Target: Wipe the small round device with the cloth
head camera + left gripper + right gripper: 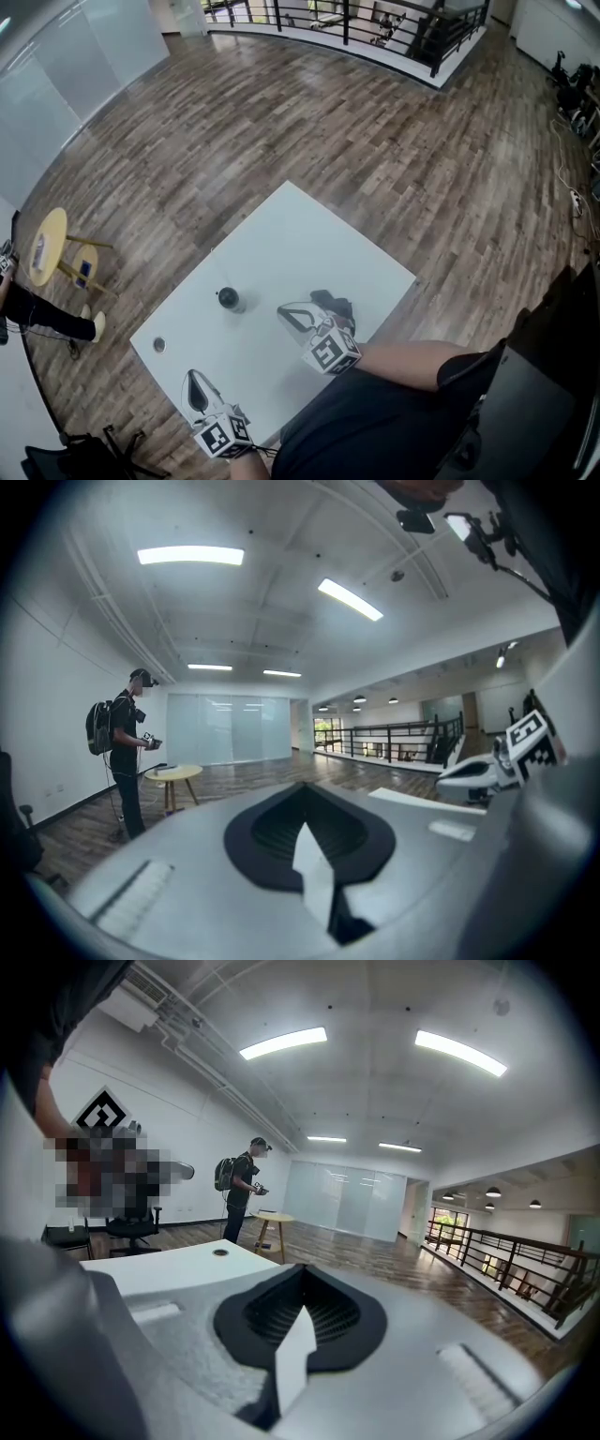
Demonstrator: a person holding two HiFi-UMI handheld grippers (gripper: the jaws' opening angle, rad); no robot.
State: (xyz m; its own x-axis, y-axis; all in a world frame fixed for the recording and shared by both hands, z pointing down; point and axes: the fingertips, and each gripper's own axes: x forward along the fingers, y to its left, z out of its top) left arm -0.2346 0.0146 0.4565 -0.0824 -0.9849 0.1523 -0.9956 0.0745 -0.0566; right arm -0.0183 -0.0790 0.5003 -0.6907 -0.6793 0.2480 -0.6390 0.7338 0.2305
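The small round device (228, 298), dark with a pale base, stands on the white table (281, 234) left of centre. A dark cloth (335, 304) lies bunched on the table just behind my right gripper (282, 311). That gripper points left toward the device, a short way from it, with its jaws shut and nothing between them. My left gripper (191, 375) hovers near the table's front edge, also shut with nothing in it. In the left gripper view the right gripper (480, 772) shows at the right. Neither gripper view shows the device or the cloth.
A small flat round disc (158, 345) lies near the table's left corner, also seen as the disc (219, 1252). A person (244, 1185) stands by a yellow side table (47, 246) to the left. Wooden floor surrounds the table; a railing (375, 28) runs at the back.
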